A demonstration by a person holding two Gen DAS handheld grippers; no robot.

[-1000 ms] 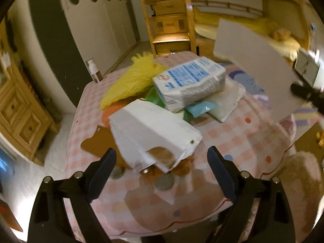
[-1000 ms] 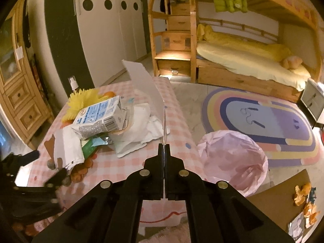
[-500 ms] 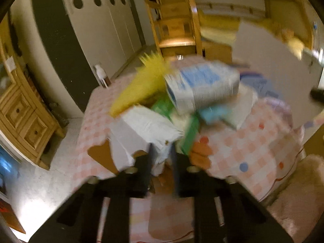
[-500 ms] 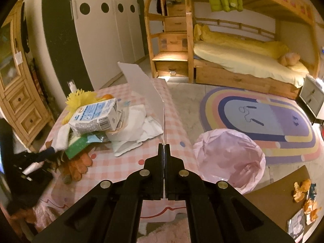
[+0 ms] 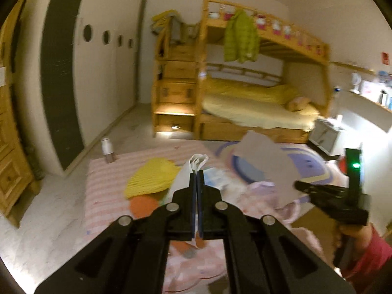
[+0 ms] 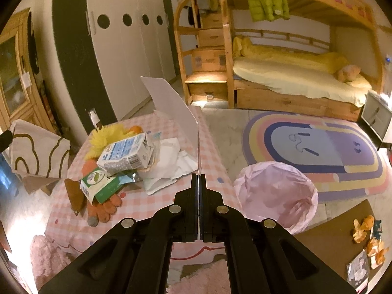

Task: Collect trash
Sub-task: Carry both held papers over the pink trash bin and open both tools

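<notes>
My left gripper point(image 5: 197, 175) is shut on a white paper bag point(image 5: 189, 171), held above the pink checked table point(image 5: 103, 186). The bag also shows at the left edge of the right wrist view point(image 6: 36, 152), white with brown lines. My right gripper point(image 6: 198, 177) is shut on a stiff white card point(image 6: 176, 107), which also shows in the left wrist view point(image 5: 267, 164). On the table lie a blue-white carton point(image 6: 127, 152), a green-white packet point(image 6: 100, 183), white wrappers point(image 6: 171, 166) and an orange glove point(image 6: 105, 208). A pink-lined trash bin point(image 6: 274, 196) stands to the right of the table.
A yellow duster point(image 6: 100, 137) and a small spray bottle point(image 6: 94, 120) sit at the table's far side. A rainbow rug point(image 6: 318, 152), a bunk bed point(image 6: 294, 73) and wardrobes lie beyond. Orange peel point(image 6: 367, 235) lies on a brown mat on the floor at right.
My left gripper closed on the white paper bag and lifted it up off the pile. The right gripper kept hold of the card and barely moved.
</notes>
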